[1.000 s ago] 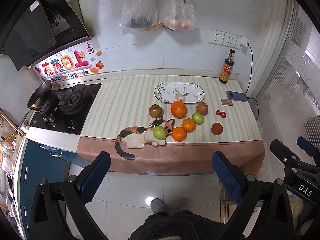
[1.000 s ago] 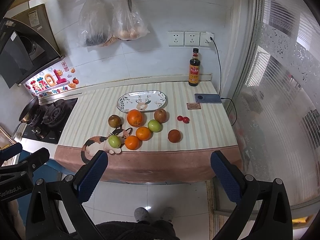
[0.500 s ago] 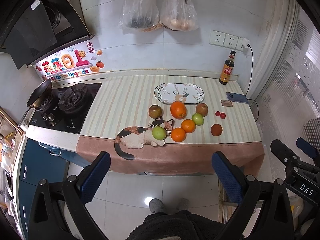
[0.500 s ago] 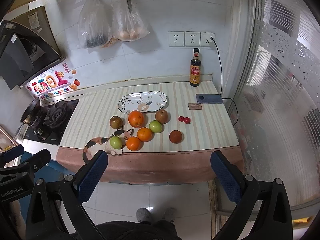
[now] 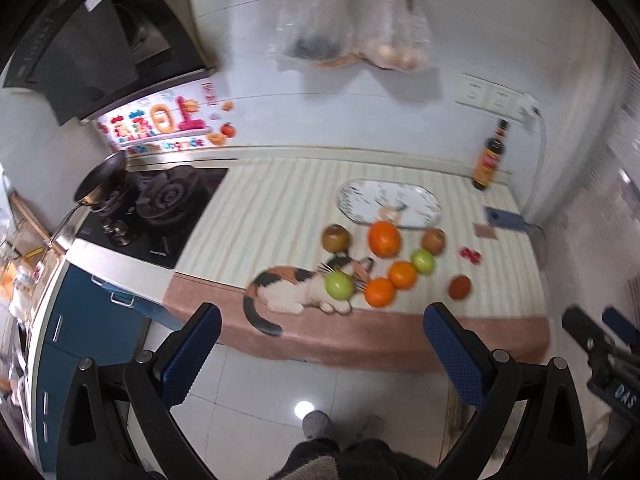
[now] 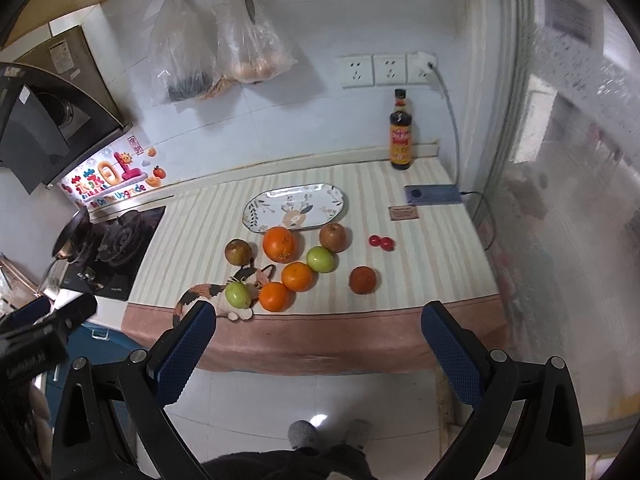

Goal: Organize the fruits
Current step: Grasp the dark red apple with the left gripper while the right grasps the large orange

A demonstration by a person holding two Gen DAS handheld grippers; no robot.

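The surface [image 6: 432, 256], a striped counter with a pinkish front edge, carried everything. Toward its back edge lay the oval plate [image 6: 295, 210], bare, and judged the likeliest place for the fruit to go. In front of the plate, about the middle of the surface, sat the loose cluster of fruit. The big orange [image 6: 279, 243] stood just before the plate's front rim, with a brown apple [image 6: 333, 237] to its right and another brown fruit [image 6: 238, 251] to its left. Nearer the front edge were two smaller oranges [image 6: 296, 276], close together, a green apple [image 6: 320, 259] beside them, and a second green apple [image 6: 237, 294] on the printed cat. A dark reddish fruit [image 6: 362, 279] sat apart toward the right, and two little red tomatoes [image 6: 381, 242] lay further back on that side.

The left gripper [image 5: 320, 354] and the right gripper [image 6: 318, 352] both hung off the front edge over the floor, fingers spread wide and holding nothing.

The round fruits looked firm and smooth, likely to roll, so a grip across the widest part seemed best; the oranges probably weigh most. The tomatoes appeared soft and would want a gentle pinch.

The right half of the surface offered open room; the bottle [image 6: 401, 136] and the phone [image 6: 434, 194] crowded the back right corner.
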